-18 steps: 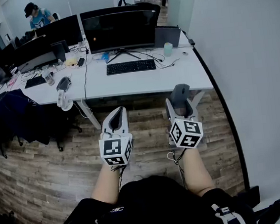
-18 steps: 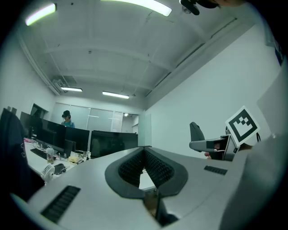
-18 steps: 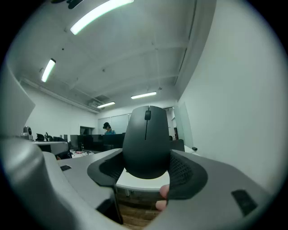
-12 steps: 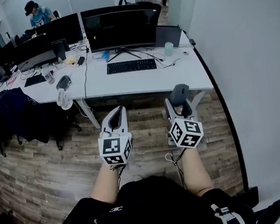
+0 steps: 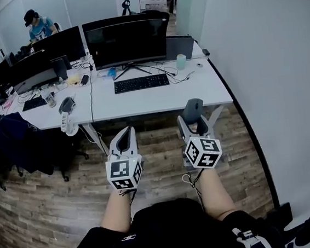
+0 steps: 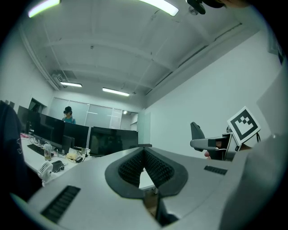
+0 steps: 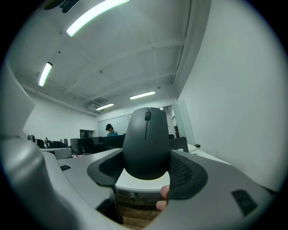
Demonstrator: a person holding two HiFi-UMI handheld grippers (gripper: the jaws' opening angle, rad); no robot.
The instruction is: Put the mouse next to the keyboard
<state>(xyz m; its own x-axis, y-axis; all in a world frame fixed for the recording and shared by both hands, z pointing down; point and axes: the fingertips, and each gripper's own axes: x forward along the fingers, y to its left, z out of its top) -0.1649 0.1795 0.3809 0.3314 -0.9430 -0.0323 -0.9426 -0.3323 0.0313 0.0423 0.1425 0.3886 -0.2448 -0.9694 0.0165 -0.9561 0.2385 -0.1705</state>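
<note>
A dark grey mouse (image 5: 193, 109) stands on end between the pads of my right gripper (image 5: 193, 121), which is shut on it over the wooden floor in front of the desk. In the right gripper view the mouse (image 7: 146, 143) fills the gap between the jaws of the right gripper (image 7: 147, 170), wheel end up. The black keyboard (image 5: 141, 83) lies on the white desk (image 5: 195, 91) below a wide monitor (image 5: 127, 40). My left gripper (image 5: 125, 141) hangs beside the right one; in its own view the left gripper (image 6: 144, 155) is shut, its pads meeting on nothing.
A pale green cup (image 5: 181, 62) and cables sit to the right of the keyboard. A small white fan (image 5: 65, 122) hangs at the desk's left edge. More monitors and clutter fill the left desks, where a person (image 5: 35, 26) stands. A white wall runs along the right.
The view has shifted, so the desk and both grippers sit a little lower and to the left. The mouse stays held in the right gripper; the left stays shut.
</note>
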